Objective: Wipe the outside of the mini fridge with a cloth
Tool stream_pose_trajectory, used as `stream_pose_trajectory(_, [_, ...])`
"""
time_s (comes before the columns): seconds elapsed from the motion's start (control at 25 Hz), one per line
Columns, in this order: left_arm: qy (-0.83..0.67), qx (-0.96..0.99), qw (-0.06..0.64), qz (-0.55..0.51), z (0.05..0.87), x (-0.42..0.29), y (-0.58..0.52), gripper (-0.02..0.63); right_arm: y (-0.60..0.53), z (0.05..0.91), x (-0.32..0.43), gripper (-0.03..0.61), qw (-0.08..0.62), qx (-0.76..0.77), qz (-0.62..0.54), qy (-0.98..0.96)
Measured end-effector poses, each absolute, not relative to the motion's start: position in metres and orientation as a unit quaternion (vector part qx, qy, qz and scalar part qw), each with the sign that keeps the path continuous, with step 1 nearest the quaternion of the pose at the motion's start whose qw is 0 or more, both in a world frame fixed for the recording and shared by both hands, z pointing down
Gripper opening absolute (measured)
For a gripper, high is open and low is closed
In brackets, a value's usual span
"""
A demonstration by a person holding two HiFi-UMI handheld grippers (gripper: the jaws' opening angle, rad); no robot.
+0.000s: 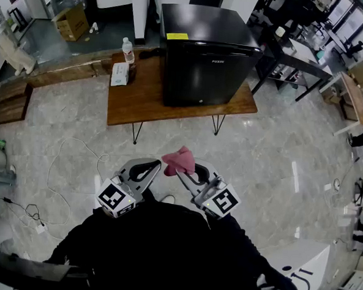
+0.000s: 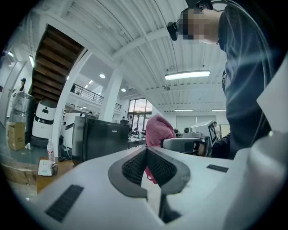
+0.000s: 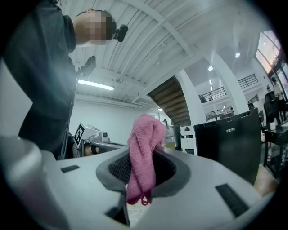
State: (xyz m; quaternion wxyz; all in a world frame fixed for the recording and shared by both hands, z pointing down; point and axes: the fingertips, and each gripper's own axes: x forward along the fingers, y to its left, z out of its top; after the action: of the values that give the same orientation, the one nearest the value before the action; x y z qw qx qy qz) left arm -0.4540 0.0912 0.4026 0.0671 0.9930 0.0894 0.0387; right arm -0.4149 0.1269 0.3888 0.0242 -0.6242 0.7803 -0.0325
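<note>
Head view puts the mini fridge (image 1: 205, 57) at twelve o'clock, upright on a low wooden table (image 1: 135, 102) and well apart from the person, who stands back on the marble floor. A water bottle (image 1: 129, 51) stands on the table at the fridge's nine o'clock.

Both tools sit close to the body at six o'clock. The right gripper (image 1: 183, 171) has its jaws clamped on a pink cloth (image 1: 179, 159), which bunches above the pads and hangs a short tail below them in the right gripper view. The left gripper (image 1: 152, 168) is just beside it at nine o'clock, its jaws closed tip to tip with nothing between them.

Wiping has not begun: the cloth is gripped and ready but nowhere near the fridge. The next move likely calls for stepping toward twelve o'clock and pressing the cloth flat against the fridge's top or door.
</note>
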Motion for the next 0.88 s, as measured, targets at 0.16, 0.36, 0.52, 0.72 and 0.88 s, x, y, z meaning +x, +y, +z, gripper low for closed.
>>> stream_pose_trajectory(0.16, [0.088, 0.994, 0.05, 0.029, 0.398, -0.444, 0.084, 0.006, 0.116, 0.387, -0.408, 0.097, 0.026, -0.62, -0.024, 0.784])
stream_pose_trajectory(0.36, [0.084, 0.995, 0.048, 0.03, 0.396, -0.442, 0.084, 0.006, 0.118, 0.387, -0.406, 0.097, 0.026, -0.615, -0.03, 0.788])
stream_pose_trajectory(0.52, [0.08, 0.995, 0.045, 0.037, 0.396, -0.44, 0.08, 0.006, 0.117, 0.388, -0.403, 0.098, 0.03, -0.613, -0.032, 0.789])
stream_pose_trajectory(0.72, [0.078, 0.995, 0.045, 0.042, 0.399, -0.434, 0.077, 0.006, 0.115, 0.39, -0.399, 0.101, 0.039, -0.612, -0.03, 0.789])
stream_pose_trajectory(0.88, [0.078, 0.995, 0.045, 0.042, 0.398, -0.425, 0.077, 0.006, 0.115, 0.386, -0.389, 0.101, 0.056, -0.618, -0.034, 0.783])
